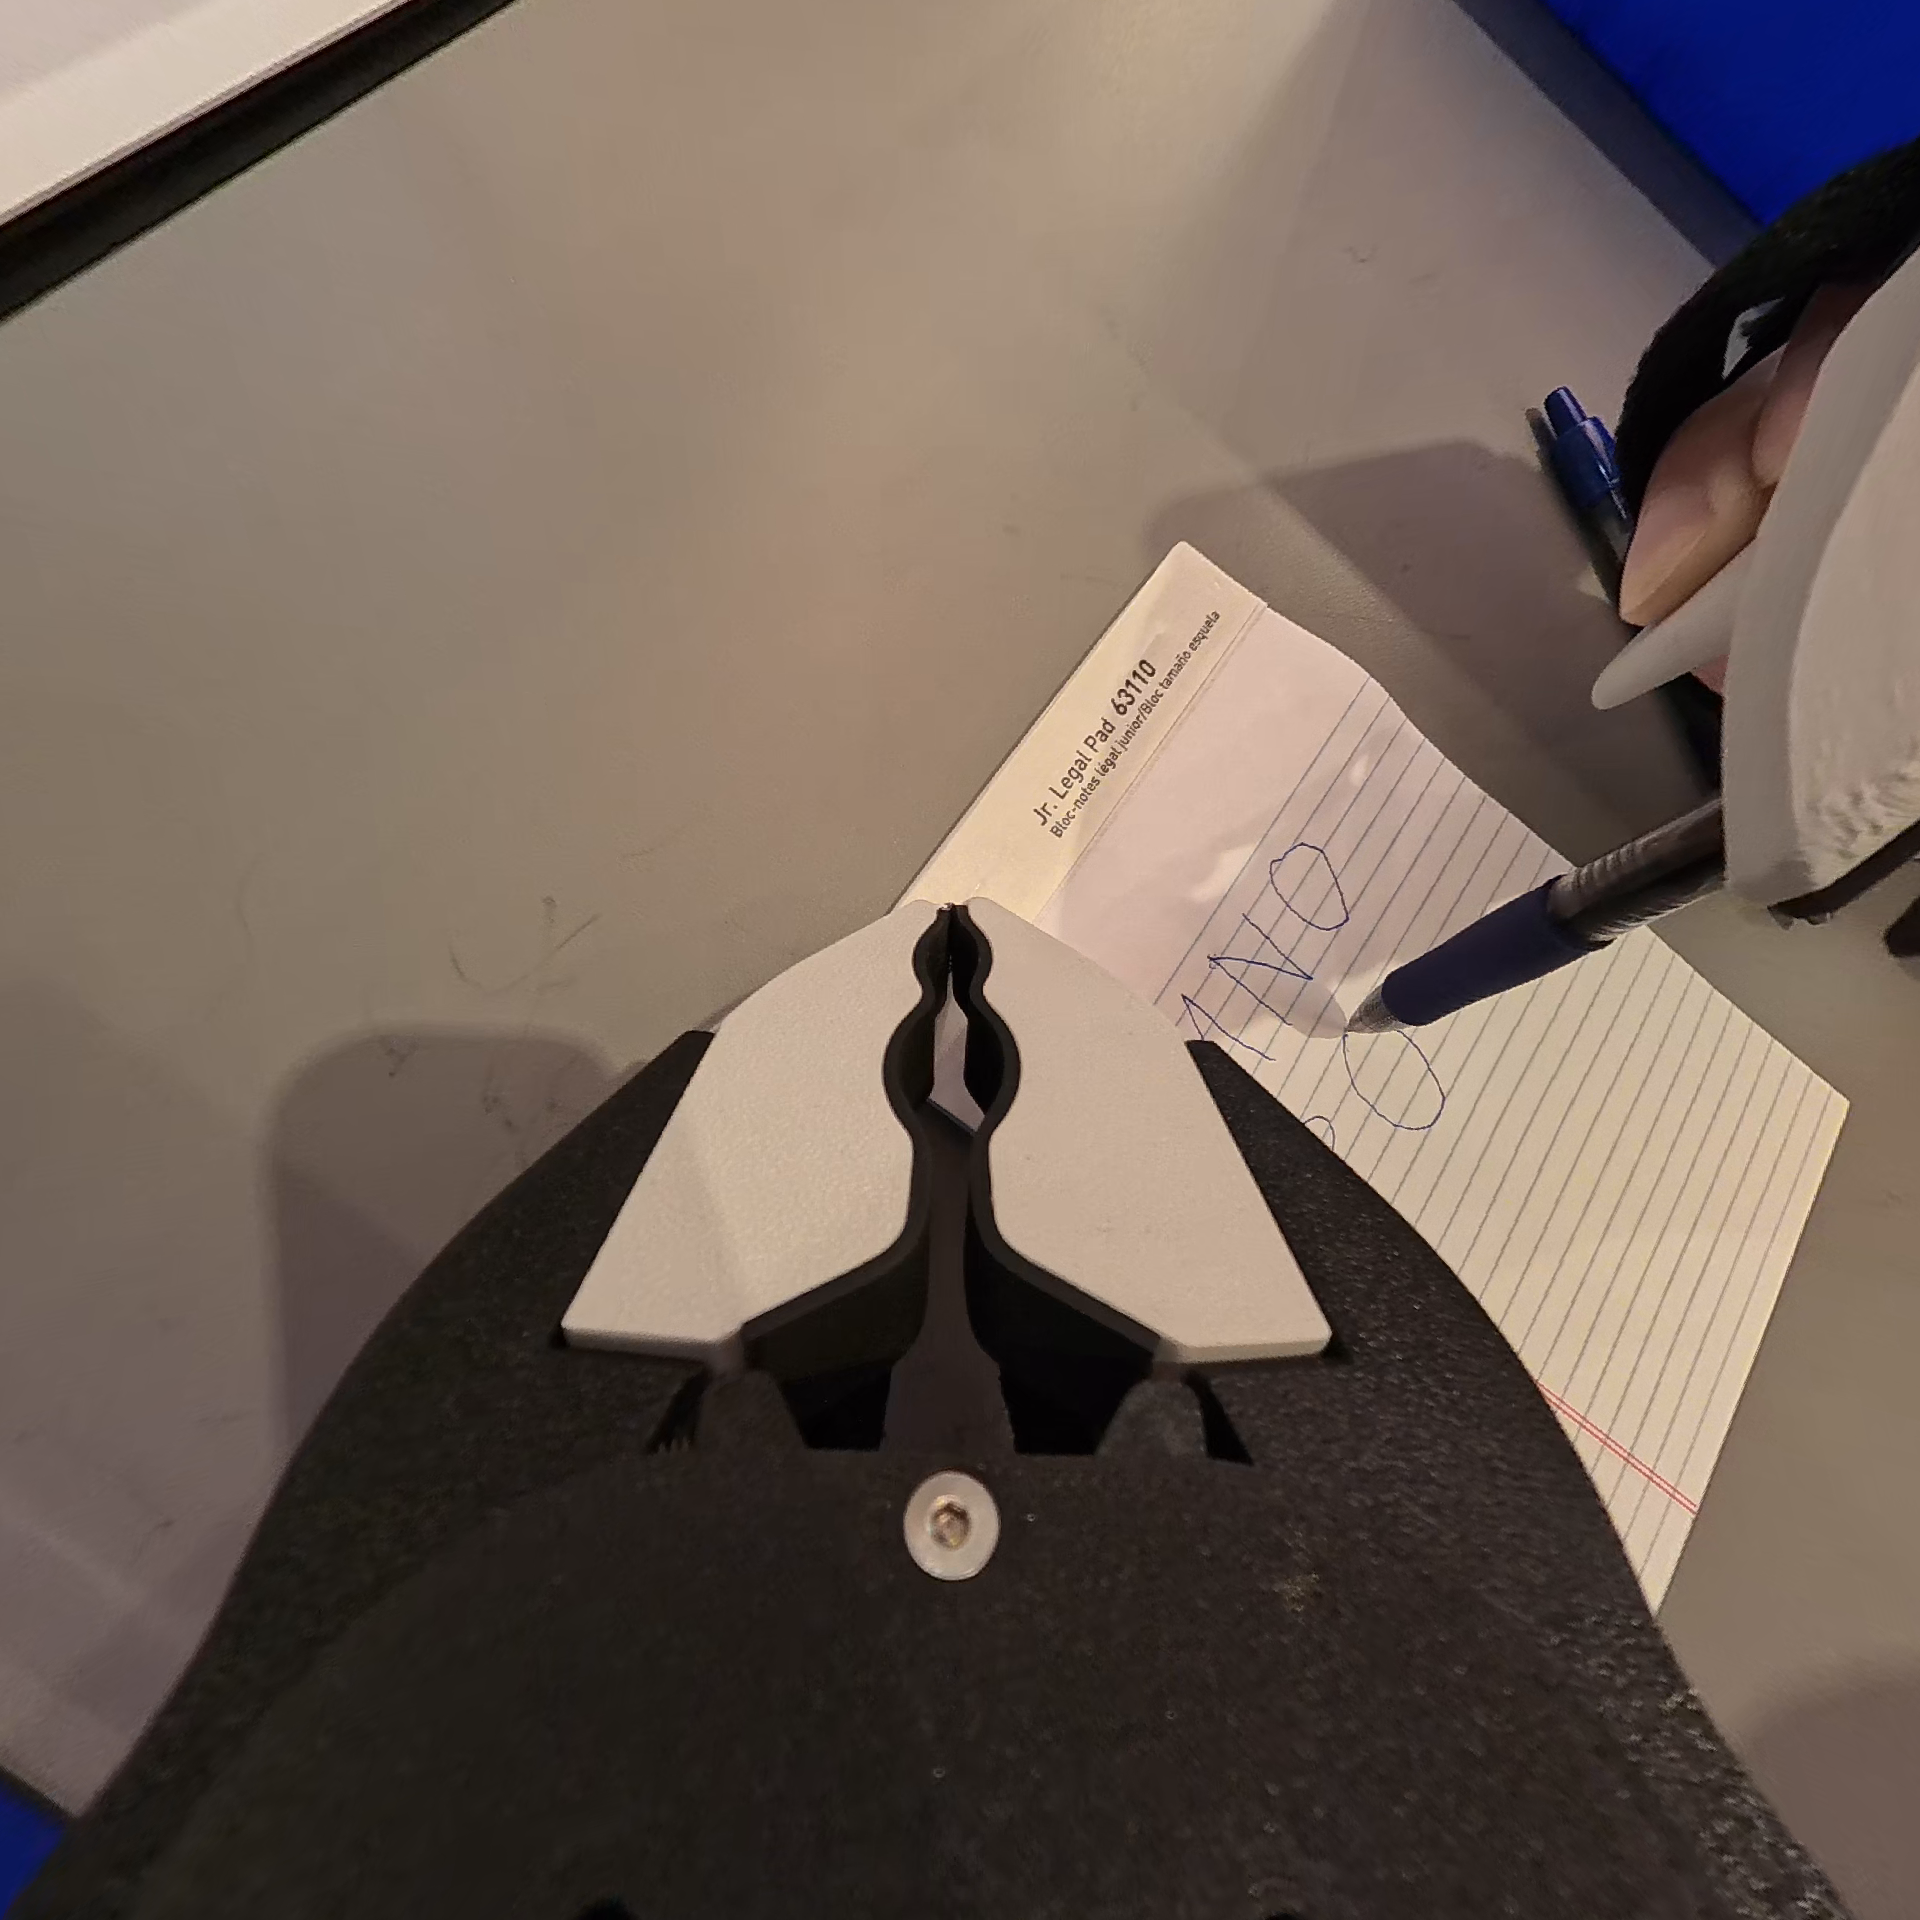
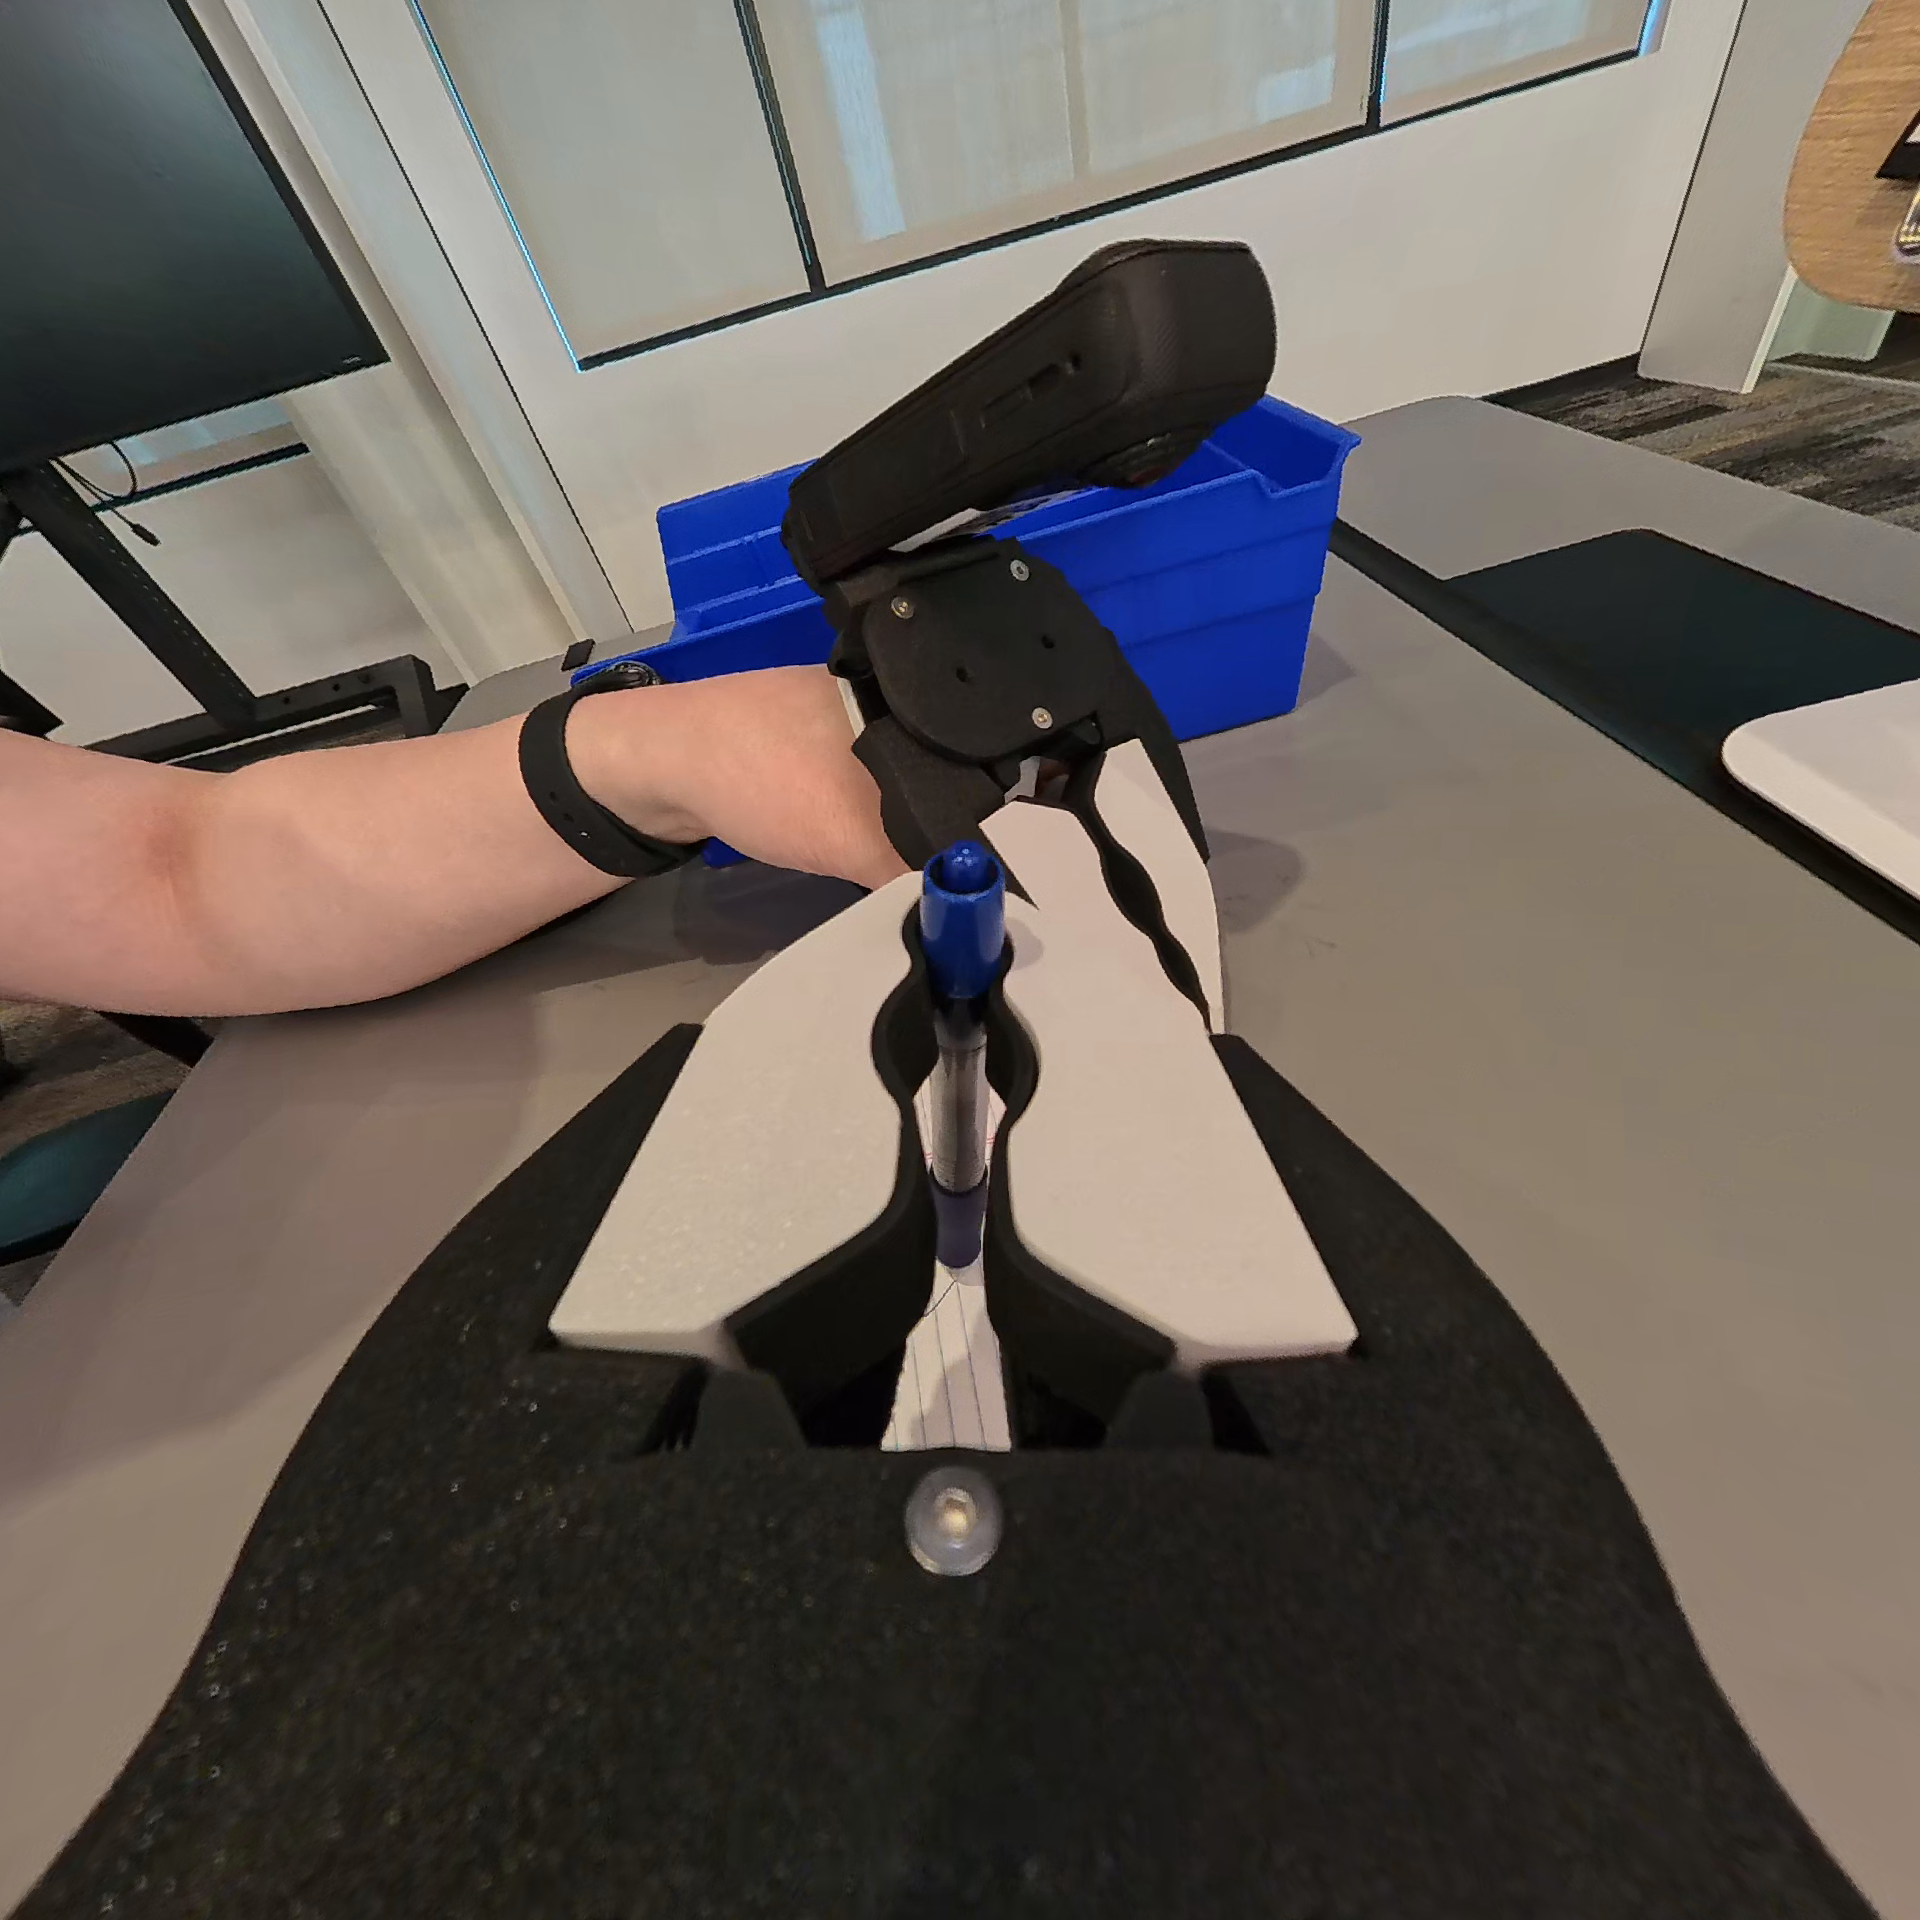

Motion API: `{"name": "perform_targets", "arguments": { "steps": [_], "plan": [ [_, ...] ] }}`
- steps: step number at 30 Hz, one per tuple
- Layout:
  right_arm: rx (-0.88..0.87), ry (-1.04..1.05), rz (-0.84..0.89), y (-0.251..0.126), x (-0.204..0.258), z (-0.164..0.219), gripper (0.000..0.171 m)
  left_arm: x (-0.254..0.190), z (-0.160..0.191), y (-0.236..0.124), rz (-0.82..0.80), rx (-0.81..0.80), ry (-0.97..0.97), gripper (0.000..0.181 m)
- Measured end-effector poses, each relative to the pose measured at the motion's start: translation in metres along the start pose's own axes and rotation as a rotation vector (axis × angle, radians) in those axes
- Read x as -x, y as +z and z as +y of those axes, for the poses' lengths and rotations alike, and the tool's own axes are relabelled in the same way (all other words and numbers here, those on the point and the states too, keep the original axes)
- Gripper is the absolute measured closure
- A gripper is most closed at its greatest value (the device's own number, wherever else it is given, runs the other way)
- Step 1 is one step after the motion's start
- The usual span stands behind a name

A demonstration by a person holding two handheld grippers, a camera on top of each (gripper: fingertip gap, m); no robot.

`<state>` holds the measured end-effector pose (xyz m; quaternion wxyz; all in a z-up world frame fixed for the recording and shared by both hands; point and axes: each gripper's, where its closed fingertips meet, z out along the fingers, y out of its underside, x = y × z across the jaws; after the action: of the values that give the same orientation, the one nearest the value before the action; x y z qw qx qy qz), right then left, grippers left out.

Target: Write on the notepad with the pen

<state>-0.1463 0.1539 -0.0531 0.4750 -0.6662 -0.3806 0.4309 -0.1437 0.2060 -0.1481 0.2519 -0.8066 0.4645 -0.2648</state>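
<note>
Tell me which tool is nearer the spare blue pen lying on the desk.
Right. The right tool sits just beside the spare pen. The left tool rests shut at the notepad's far edge.

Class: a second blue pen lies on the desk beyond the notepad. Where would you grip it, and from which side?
Grip the second pen across its barrel, coming down from above with fingers either side. It lies flat on the desk, so only its top and sides are free. The right hand-held gripper, shut on the writing pen, hides its lower part.
</note>
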Motion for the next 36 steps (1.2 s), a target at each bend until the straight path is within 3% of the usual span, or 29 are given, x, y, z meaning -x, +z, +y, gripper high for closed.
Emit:
{"name": "perform_targets", "arguments": {
  "steps": [11,16,21,36],
  "plan": [
    [-0.016,0.004,-0.012,0.001,0.002,-0.002,0.167,0.000,0.000,0.000,0.001,0.000,0.000,0.181],
    [-0.106,-0.055,-0.107,-0.016,0.037,-0.040,0.167,0.000,0.000,0.000,0.005,-0.003,-0.002,0.181],
    [0.006,-0.054,-0.088,-0.001,0.025,-0.003,0.167,0.000,0.000,0.000,0.008,-0.004,-0.003,0.181],
    [0.058,-0.072,-0.093,0.000,0.024,0.006,0.167,0.000,0.000,0.000,0.005,-0.002,-0.001,0.181]
  ]
}}
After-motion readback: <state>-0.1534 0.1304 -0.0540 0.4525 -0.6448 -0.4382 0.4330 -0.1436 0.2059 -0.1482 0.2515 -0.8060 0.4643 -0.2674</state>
